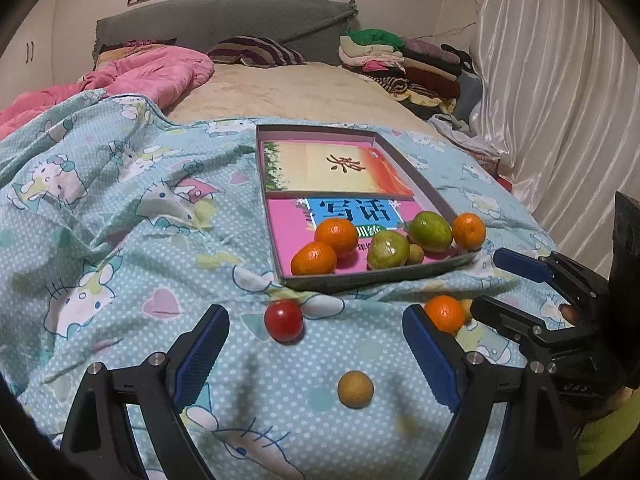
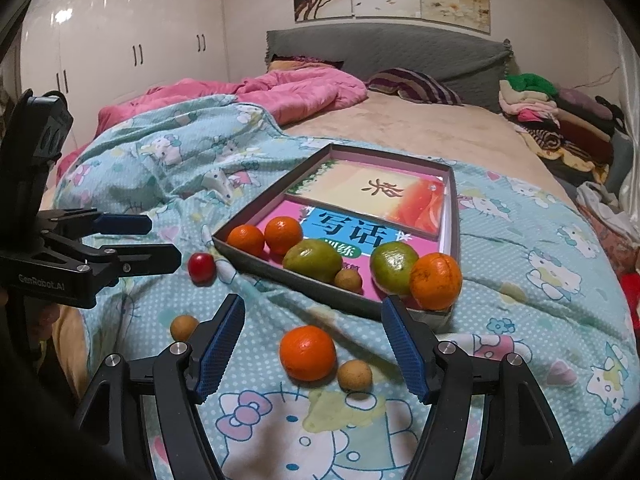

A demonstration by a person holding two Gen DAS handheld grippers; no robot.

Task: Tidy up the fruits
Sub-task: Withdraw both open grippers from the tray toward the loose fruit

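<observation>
A shallow grey box [image 1: 360, 280] [image 2: 256, 258] lies on the bed with books inside. In it sit oranges [image 1: 336, 236] [image 2: 283, 234], two green fruits [image 1: 387, 249] [image 2: 312, 261] and a small brown longan [image 2: 348, 280]. On the blanket lie a red tomato [image 1: 283, 319] [image 2: 201, 267], an orange [image 1: 445, 313] [image 2: 307, 353] and longans [image 1: 355, 389] [image 2: 354, 374]. My left gripper [image 1: 316, 344] is open, near the tomato and a longan. My right gripper [image 2: 314, 344] is open around the loose orange.
A blue cartoon-print blanket [image 1: 120, 208] covers the near bed. A pink quilt [image 2: 280, 88] and striped pillow [image 1: 256, 51] lie farther back. Folded clothes [image 1: 400, 60] pile at the far right by a white curtain [image 1: 560, 100]. White wardrobes [image 2: 120, 40] stand at the left.
</observation>
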